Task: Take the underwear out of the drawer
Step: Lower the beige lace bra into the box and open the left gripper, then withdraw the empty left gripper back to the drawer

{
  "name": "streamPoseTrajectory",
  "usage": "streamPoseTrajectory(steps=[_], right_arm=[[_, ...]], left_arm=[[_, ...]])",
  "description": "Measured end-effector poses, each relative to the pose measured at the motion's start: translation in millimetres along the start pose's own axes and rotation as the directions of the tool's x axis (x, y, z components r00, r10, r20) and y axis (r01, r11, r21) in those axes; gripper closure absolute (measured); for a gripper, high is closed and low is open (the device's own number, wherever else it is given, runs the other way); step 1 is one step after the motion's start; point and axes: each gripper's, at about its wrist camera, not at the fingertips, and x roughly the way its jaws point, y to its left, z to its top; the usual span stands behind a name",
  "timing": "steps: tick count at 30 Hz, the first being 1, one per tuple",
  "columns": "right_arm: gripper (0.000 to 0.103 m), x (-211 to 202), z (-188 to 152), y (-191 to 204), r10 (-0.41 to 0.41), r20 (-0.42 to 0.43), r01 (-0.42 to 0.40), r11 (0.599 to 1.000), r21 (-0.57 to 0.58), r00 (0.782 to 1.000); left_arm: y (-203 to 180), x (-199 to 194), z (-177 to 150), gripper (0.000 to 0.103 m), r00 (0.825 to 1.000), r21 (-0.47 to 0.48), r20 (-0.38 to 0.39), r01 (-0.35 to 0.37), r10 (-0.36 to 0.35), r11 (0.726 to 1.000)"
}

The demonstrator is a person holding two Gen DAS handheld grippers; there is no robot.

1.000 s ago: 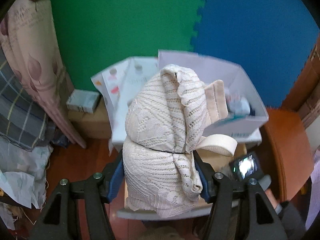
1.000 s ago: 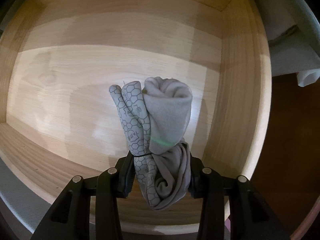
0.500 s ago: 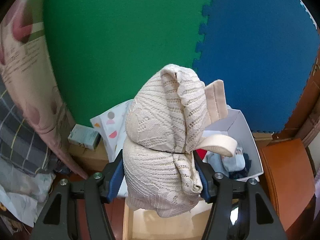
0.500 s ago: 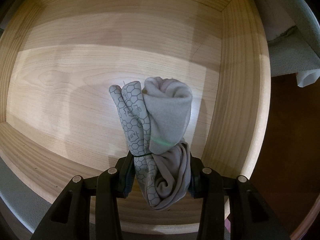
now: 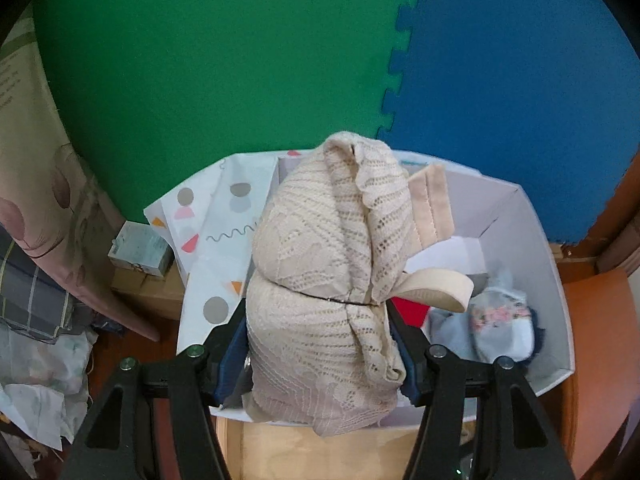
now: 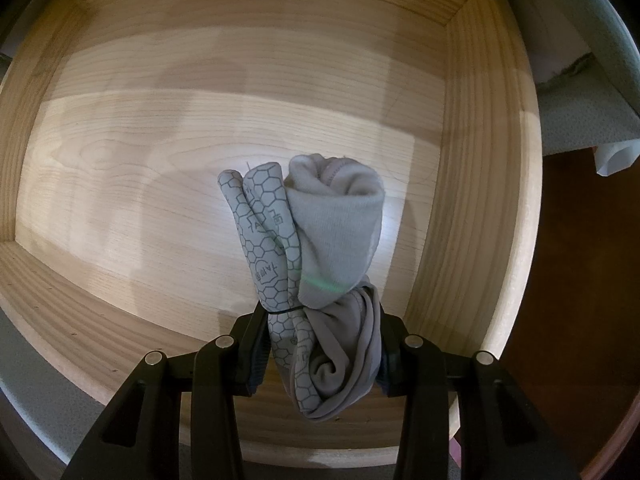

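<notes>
Cream lace bra [image 5: 320, 292], rolled and banded at its middle, pinched about half-open in the left gripper [image 5: 318, 356], hanging over a white cardboard box [image 5: 532, 248] of other garments. Grey rolled underwear with hexagon-print waistband [image 6: 316, 264], also banded, squeezed in the narrowly set right gripper [image 6: 320, 356] above the bare pale wooden drawer [image 6: 472, 200]. Probably light, soft, springy; best gripped across the banded waist, never by the loose strap.

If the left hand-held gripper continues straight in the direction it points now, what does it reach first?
Probably the white box: the left hand-held gripper, shut on the beige lace underwear, points into it, toward its far wall or the clothes inside. Depth is unclear.
</notes>
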Motion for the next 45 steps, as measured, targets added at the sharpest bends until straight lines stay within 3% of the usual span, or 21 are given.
streamPoseTrajectory(steps=[8, 18, 31, 36, 45], right_arm=[[0.064, -1, -2, -8, 0.012, -0.003, -0.012, 1.0, -0.007, 1.0], [0.064, 7, -2, -17, 0.029, -0.011, -0.029, 1.0, -0.006, 1.0], [0.065, 9, 3, -12, 0.012, -0.019, -0.013, 1.0, -0.008, 1.0], [0.065, 10, 6, -7, 0.001, -0.022, -0.001, 1.0, -0.009, 1.0], [0.064, 17, 7, 3, -0.03, -0.027, 0.03, 0.999, -0.012, 0.999]], left_arm=[[-2, 30, -6, 0.037, 0.998, 0.009, -0.057, -0.029, 0.03, 1.0], [-7, 29, -3, 0.034, 0.996, 0.036, -0.077, -0.034, 0.037, 0.999], [0, -32, 2, 0.03, 1.0, 0.045, 0.013, -0.011, 0.01, 0.999], [9, -60, -15, 0.03, 1.0, 0.05, 0.019, 0.016, -0.017, 0.999], [47, -79, -83, 0.03, 0.998, 0.007, 0.052, -0.041, 0.04, 0.999]])
